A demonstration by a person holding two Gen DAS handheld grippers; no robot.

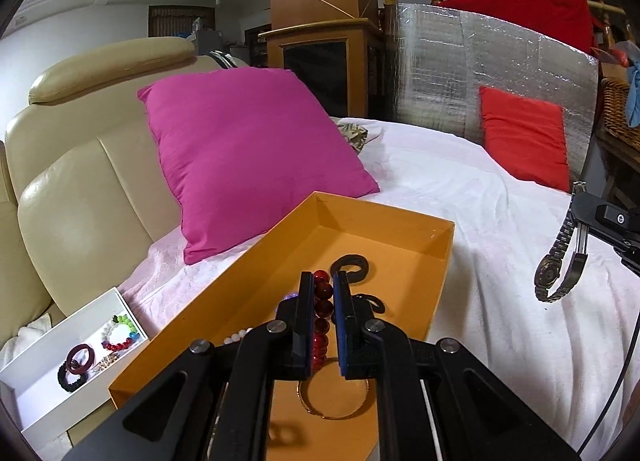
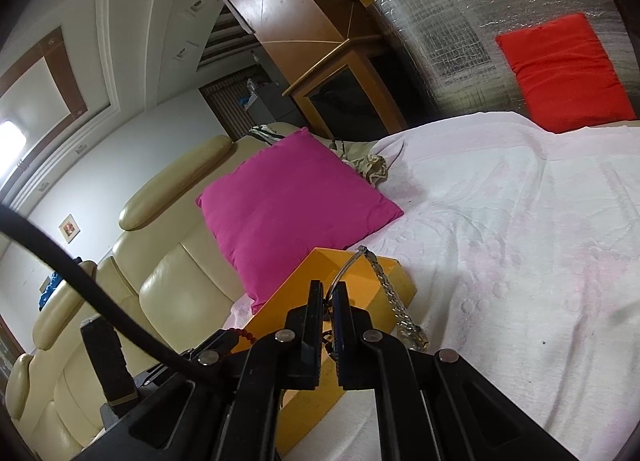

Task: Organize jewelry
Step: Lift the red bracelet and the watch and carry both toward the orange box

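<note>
Gripping a red bead bracelet, the left gripper is clenched on the strand above the orange box, which lies on the white bedspread beside a magenta pillow. Inside the box lie a thin gold bangle, two dark rings and part of a white bead string. A white tray at lower left holds a multicoloured bead bracelet, a dark red bangle and a black hair tie. At the right edge of the left wrist view, the right gripper carries a metal wristwatch that hangs clear of the bedspread. In the right wrist view the same gripper's jaws are clenched on the watch's clasp, and the link band trails down over the near corner of the orange box. A red cushion leans against a silver foil panel beyond the bed.
</note>
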